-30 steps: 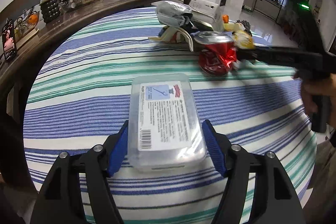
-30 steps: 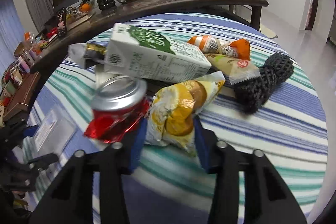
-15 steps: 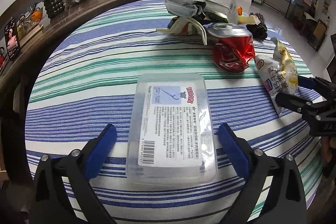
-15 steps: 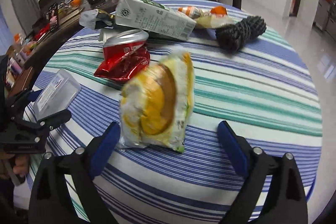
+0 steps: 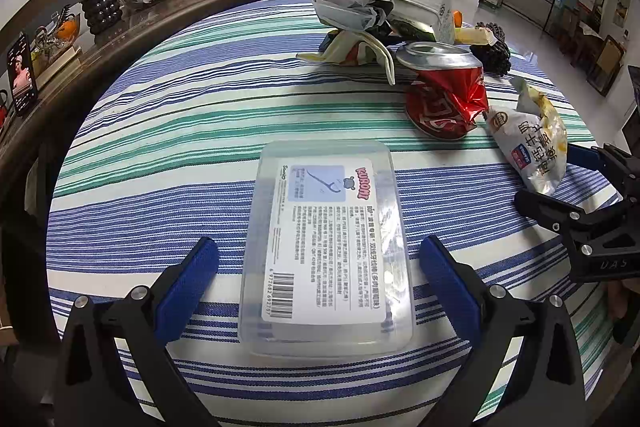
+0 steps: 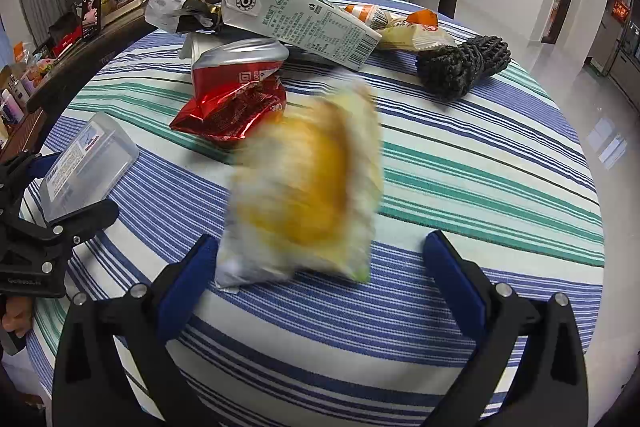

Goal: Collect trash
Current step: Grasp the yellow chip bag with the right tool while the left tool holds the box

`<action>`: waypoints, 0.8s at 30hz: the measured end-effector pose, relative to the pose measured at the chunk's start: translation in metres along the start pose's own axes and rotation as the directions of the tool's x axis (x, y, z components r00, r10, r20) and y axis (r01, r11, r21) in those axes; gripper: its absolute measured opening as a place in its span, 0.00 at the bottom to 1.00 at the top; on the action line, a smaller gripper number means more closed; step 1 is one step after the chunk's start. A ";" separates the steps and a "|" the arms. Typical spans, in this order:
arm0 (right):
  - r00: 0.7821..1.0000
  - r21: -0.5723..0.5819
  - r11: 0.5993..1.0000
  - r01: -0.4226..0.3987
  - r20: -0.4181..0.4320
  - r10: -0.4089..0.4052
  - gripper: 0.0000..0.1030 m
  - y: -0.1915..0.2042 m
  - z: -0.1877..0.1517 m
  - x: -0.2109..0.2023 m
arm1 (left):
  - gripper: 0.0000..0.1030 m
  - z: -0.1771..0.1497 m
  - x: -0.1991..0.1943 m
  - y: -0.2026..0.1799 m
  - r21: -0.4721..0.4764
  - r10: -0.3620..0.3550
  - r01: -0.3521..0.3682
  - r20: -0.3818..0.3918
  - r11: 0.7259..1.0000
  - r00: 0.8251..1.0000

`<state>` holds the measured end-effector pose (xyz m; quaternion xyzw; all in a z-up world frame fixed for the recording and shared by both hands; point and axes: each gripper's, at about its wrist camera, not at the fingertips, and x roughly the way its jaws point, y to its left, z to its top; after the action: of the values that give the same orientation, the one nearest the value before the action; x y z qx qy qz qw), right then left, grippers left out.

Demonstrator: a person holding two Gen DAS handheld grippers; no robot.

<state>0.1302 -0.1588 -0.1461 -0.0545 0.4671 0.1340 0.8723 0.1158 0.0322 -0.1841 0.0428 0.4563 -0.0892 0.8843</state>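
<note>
Two claws spread, left claw around box

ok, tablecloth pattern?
Striped: blue, green and white bands on the tablecloth. Clearest in the left wrist view.

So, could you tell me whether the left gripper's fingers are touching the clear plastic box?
Apart. The left wrist view shows striped cloth between each blue pad and the clear plastic box; the left gripper is open.
</note>
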 end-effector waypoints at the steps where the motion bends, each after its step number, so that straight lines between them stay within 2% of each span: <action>1: 1.000 0.000 1.000 0.000 0.000 0.000 0.96 0.000 0.000 0.000 | 0.96 0.000 0.000 0.000 0.000 -0.001 0.001 0.000 1.000 1.000; 13: 1.000 0.001 1.000 0.000 0.000 0.000 0.96 0.000 0.000 0.000 | 0.96 0.001 0.000 0.001 0.001 -0.003 0.003 -0.001 1.000 1.000; 17: 1.000 0.005 1.000 -0.006 0.001 0.006 0.96 -0.001 0.001 0.000 | 0.95 0.002 -0.004 0.007 0.014 -0.058 0.058 -0.010 0.998 0.998; 19: 0.999 0.019 0.999 -0.043 0.012 0.042 0.96 -0.006 0.001 -0.004 | 0.95 0.003 -0.011 0.013 0.012 -0.094 0.094 -0.017 0.996 0.995; 22: 0.995 0.051 0.993 -0.104 0.011 0.104 0.95 -0.018 0.004 -0.016 | 0.93 0.003 -0.023 0.016 0.038 -0.093 0.093 0.000 0.995 0.996; 24: 0.993 0.034 0.993 -0.115 0.035 0.114 0.95 -0.014 0.011 -0.029 | 0.87 0.003 -0.025 0.016 0.047 -0.100 0.101 -0.013 0.994 0.995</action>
<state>0.1276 -0.1753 -0.1168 -0.0096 0.4574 0.1762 0.8716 0.1073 0.0499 -0.1625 0.0411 0.4602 -0.1441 0.8751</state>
